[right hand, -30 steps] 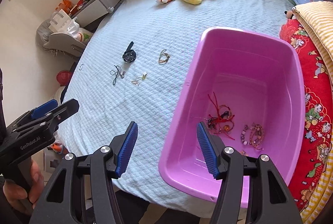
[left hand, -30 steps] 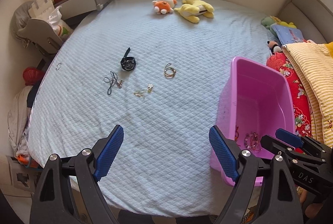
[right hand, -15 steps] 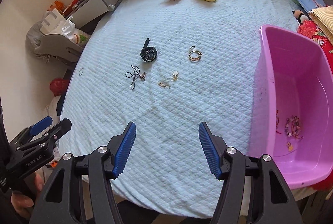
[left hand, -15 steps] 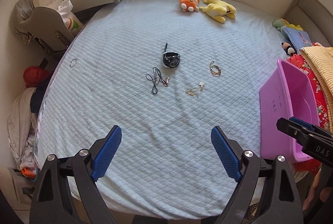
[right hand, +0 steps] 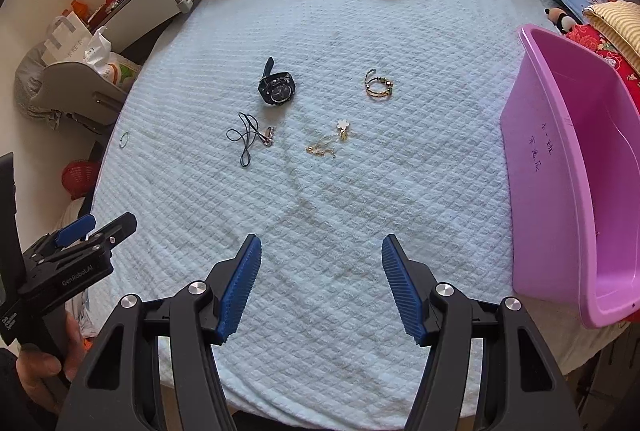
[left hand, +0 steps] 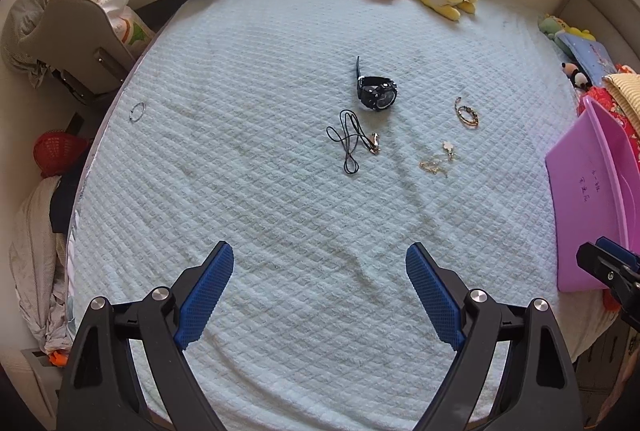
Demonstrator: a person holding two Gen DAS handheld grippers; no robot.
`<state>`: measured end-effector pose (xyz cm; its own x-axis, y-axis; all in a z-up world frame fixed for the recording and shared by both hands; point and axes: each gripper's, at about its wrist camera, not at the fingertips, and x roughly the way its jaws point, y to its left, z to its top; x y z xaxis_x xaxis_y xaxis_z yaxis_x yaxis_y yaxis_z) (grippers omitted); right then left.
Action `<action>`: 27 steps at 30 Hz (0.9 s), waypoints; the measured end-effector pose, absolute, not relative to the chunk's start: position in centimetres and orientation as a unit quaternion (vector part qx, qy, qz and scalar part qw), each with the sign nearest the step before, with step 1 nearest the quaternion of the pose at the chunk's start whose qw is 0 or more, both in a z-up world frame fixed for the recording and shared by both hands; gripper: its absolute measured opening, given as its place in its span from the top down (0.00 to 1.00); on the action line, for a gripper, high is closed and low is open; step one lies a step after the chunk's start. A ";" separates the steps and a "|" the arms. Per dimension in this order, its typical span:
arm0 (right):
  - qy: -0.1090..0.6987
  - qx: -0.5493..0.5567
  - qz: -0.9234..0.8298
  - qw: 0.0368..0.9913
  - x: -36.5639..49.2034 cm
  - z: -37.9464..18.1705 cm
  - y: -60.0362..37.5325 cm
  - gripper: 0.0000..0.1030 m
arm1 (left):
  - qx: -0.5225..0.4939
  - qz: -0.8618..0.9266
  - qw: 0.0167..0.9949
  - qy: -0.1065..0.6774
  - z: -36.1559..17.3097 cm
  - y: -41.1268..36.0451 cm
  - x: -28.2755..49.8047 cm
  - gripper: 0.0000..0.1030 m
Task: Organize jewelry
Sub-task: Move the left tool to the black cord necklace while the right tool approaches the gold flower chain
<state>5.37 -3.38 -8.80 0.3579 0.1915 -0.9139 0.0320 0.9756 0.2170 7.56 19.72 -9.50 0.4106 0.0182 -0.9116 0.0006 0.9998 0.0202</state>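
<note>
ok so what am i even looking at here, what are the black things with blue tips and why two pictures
No robot here: a person carries two hand-held grabbers, each with a camera looking along its two blue-padded fingers. One picture is from the left gripper, the other from the right gripper. Both are open and hold nothing. You can see the person's hand on the left one's handle. Below is a bed with jewelry lying apart from each other: a black watch, a black cord necklace, a gold chain, a beaded bracelet and a thin ring near the edge. The pink tub at the side is probably where they go.
</note>
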 end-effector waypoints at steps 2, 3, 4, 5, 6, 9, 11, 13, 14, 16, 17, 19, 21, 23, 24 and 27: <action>0.558 0.099 0.047 0.822 6.1 -10.0 -3.5 0.42 | 0.010 0.006 0.844 0.536 -10.5 19.7 8.3 0.14; 0.555 0.102 0.048 0.824 6.6 -10.7 -3.6 0.42 | 0.012 0.008 0.845 0.534 -11.0 19.6 8.6 0.13; 0.553 0.105 0.050 0.825 7.1 -11.4 -3.6 0.42 | 0.015 0.010 0.846 0.533 -11.5 19.5 9.0 0.13; 0.552 0.108 0.052 0.825 7.6 -12.2 -3.7 0.42 | 0.015 0.014 0.846 0.532 -12.0 19.4 9.3 0.13; 0.549 0.111 0.056 0.826 8.2 -13.0 -3.7 0.42 | 0.013 0.016 0.849 0.529 -12.4 19.3 9.5 0.13; 0.541 0.113 0.066 0.831 9.9 -15.3 -3.8 0.42 | 0.013 0.021 0.851 0.525 -14.2 19.0 10.5 0.13; 0.535 0.109 0.066 0.835 11.1 -16.8 -3.7 0.42 | 0.014 0.020 0.851 0.525 -15.7 18.8 11.3 0.13; 0.528 0.107 0.067 0.840 12.2 -18.4 -3.6 0.42 | 0.024 0.016 0.852 0.522 -17.2 18.4 12.1 0.13; 0.524 0.106 0.067 0.843 12.7 -19.2 -3.5 0.42 | 0.029 0.013 0.854 0.518 -18.0 18.3 12.6 0.13; 0.518 0.101 0.067 0.847 13.8 -20.8 -3.0 0.42 | 0.037 0.011 0.859 0.511 -19.4 18.1 13.5 0.13; 0.515 0.098 0.067 0.849 14.3 -21.6 -2.8 0.42 | 0.035 0.008 0.860 0.508 -20.2 18.1 14.0 0.13; 0.515 0.088 0.060 0.850 15.3 -23.1 -2.3 0.42 | 0.029 0.005 0.863 0.505 -21.7 18.2 15.1 0.13; 0.512 0.086 0.051 0.853 16.1 -24.2 -2.0 0.42 | 0.028 -0.002 0.865 0.501 -22.9 18.2 16.3 0.13; 0.510 0.091 0.046 0.854 16.8 -25.2 -2.0 0.42 | 0.033 -0.009 0.870 0.491 -23.8 18.1 17.5 0.13; 0.510 0.092 0.045 0.854 17.2 -25.7 -1.9 0.42 | 0.034 -0.012 0.873 0.487 -24.1 18.1 18.1 0.13; 0.508 0.092 0.040 0.856 18.1 -26.8 -1.8 0.42 | 0.033 -0.019 0.875 0.483 -25.2 18.1 19.8 0.13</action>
